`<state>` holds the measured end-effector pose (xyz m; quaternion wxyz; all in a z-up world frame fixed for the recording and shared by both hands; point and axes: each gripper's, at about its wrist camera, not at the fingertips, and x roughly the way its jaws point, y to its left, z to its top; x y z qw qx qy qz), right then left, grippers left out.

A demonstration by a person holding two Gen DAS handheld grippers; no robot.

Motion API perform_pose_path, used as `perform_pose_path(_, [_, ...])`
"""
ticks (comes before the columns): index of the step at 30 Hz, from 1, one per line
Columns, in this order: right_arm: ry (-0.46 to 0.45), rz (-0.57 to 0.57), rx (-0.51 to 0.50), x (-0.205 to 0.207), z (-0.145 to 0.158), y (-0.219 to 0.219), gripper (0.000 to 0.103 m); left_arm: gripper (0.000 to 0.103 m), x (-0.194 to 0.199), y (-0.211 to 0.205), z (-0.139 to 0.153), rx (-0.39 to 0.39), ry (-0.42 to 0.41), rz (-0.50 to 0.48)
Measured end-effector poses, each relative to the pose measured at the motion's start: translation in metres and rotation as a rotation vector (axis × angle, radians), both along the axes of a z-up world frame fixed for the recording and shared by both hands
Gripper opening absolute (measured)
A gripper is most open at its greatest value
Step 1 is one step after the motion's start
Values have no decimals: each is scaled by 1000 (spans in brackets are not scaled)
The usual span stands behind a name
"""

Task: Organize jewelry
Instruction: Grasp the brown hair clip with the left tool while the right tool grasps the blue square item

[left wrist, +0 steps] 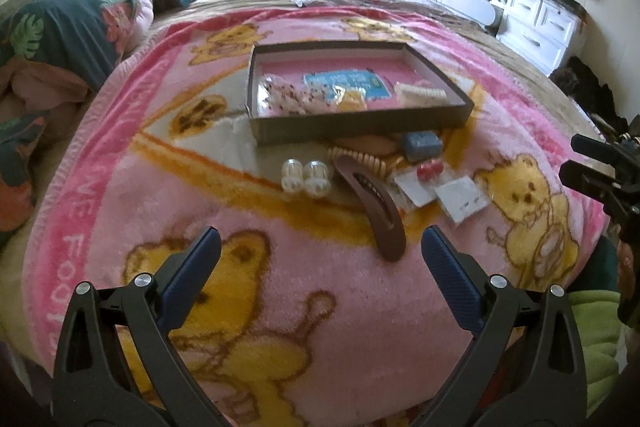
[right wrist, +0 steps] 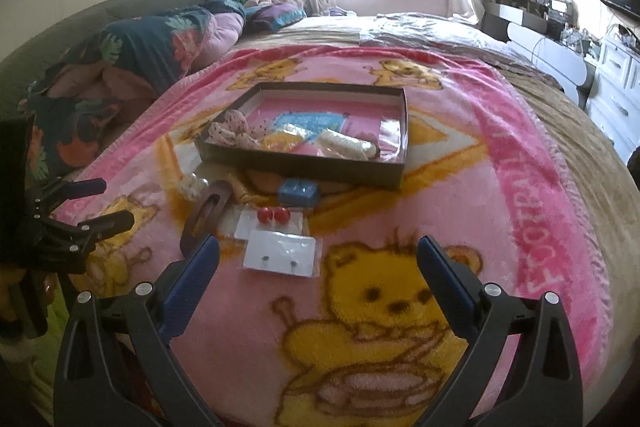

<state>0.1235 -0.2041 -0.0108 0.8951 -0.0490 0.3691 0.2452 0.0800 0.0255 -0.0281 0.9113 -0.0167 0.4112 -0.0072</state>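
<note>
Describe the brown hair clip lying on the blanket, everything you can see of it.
The brown hair clip is a long, curved, matte piece that looks like plastic, with a slot along its middle and small teeth showing inside. It lies flat on the pink bear-print blanket, in front of the dark tray, outside it. Its far end reaches the beige coiled piece; whether they touch is unclear. Neither gripper touches it.

box contents: the pieces inside the box [left wrist: 360, 125] are blurred, kinds unreadable
coiled item: the coiled piece [left wrist: 362, 158] is partly covered by the brown hair clip [left wrist: 374, 205]
right tool: the right tool [left wrist: 600, 175] is cut off at the left view's edge
blanket lettering: the print along the blanket [right wrist: 532, 211] is too blurred to read
</note>
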Motion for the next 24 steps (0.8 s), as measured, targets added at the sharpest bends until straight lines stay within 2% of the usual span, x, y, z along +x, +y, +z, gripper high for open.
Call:
perform_pose_path(11, [60, -62, -11, 20, -27, -11, 98, 94, 18, -19, -29, -21, 49, -58])
perform_pose_path(19, [98, -89, -6, 48, -41, -11, 98, 93, 44, -17, -50, -100, 88, -56])
perform_pose_path(24, [99, -78, -21, 61, -45, -1, 98, 78, 57, -21, -62, -141, 119, -73])
